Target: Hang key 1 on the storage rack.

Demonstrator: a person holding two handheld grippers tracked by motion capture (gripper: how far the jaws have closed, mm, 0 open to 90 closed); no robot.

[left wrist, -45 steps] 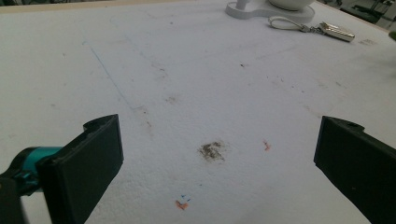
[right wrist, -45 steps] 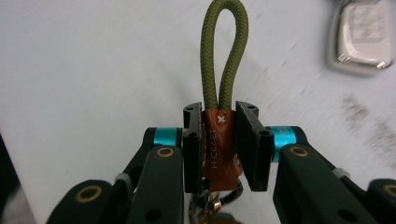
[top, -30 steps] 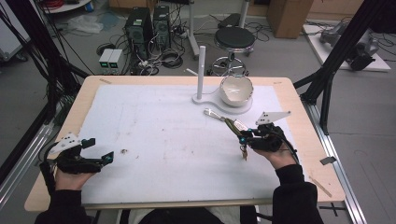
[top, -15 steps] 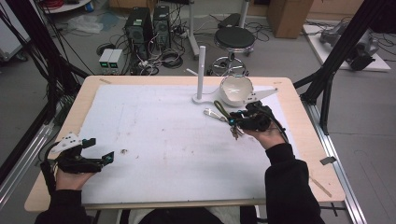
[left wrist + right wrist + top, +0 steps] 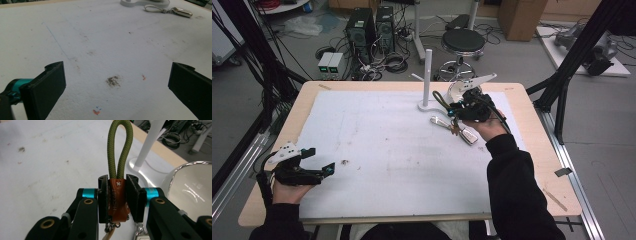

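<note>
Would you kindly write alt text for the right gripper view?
The right gripper has its jaws shut on the brown leather tab of a keychain, its green cord loop pointing up. Behind stand a white post and a white bowl.

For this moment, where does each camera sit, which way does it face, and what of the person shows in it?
High view: above the person's side, facing forward and down on the table; both forearms, left gripper, right gripper.
Left gripper view: rides the left gripper, facing across the white sheet; jaws wide apart.
Right gripper view: rides the right gripper, jaws clamping the green loop keychain, facing the white stand.
Shared: the second keychain lies on the sheet.
</note>
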